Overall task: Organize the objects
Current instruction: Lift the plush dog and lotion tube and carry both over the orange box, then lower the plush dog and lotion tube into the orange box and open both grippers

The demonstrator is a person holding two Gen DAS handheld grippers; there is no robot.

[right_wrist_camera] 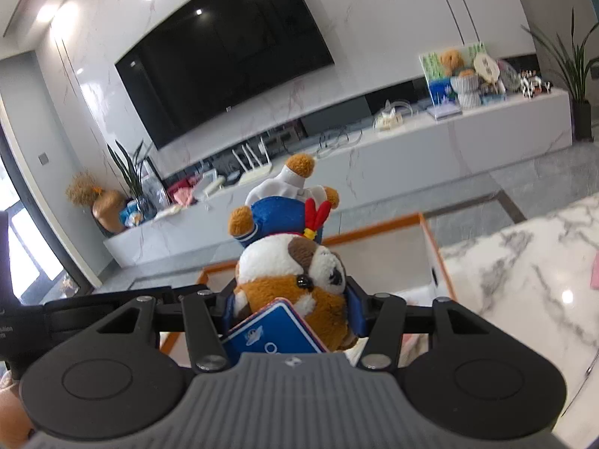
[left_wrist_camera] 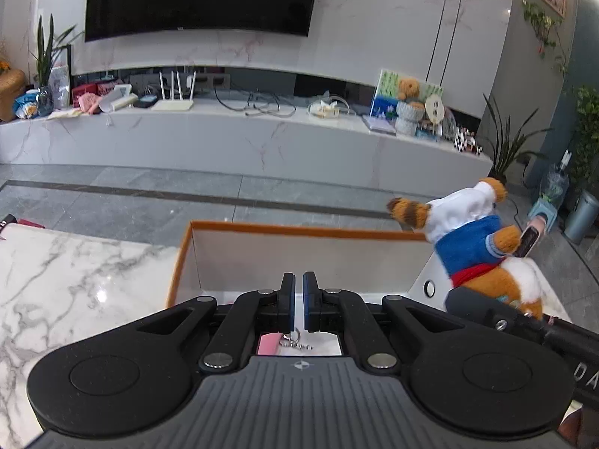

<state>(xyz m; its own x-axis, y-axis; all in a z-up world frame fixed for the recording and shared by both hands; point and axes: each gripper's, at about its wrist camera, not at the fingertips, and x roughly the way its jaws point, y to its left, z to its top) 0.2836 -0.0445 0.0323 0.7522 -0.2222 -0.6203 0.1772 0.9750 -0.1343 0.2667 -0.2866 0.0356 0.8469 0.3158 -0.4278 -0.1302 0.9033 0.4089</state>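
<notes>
Our right gripper point(right_wrist_camera: 290, 308) has its fingers clamped on the head of the plush dog point(right_wrist_camera: 295, 277), one blue pad on each side of its face, with the body in its white and blue outfit sticking out ahead of the fingertips. A blue tag point(right_wrist_camera: 275, 331) on the toy lies back toward the gripper body. From the left wrist view the same toy hangs in the air over the right end of the orange-rimmed box point(left_wrist_camera: 299, 229), above its rim and not yet inside.

Our left gripper point(left_wrist_camera: 298, 301) has its fingers brought almost together with only a narrow slit between them, and we see nothing held there. Below it, on the floor of the box, lie a small metal keyring point(left_wrist_camera: 294, 340) and a pink card point(left_wrist_camera: 267, 344) beside it. The box sits at the far edge of the marble table point(left_wrist_camera: 75, 280), with grey floor directly beyond.

We judge that the toy is about to be lowered into the box. The hold is on soft stuffing at the head only, so the heavier body could swing or the head could squeeze out of the pads. If that happens while the toy is over the right rim, it may drop outside the box, or off the far table edge. The dangling legs could also catch the rim and shove the light box toward that edge. Our two grippers are close over the same opening, so they could bump.
</notes>
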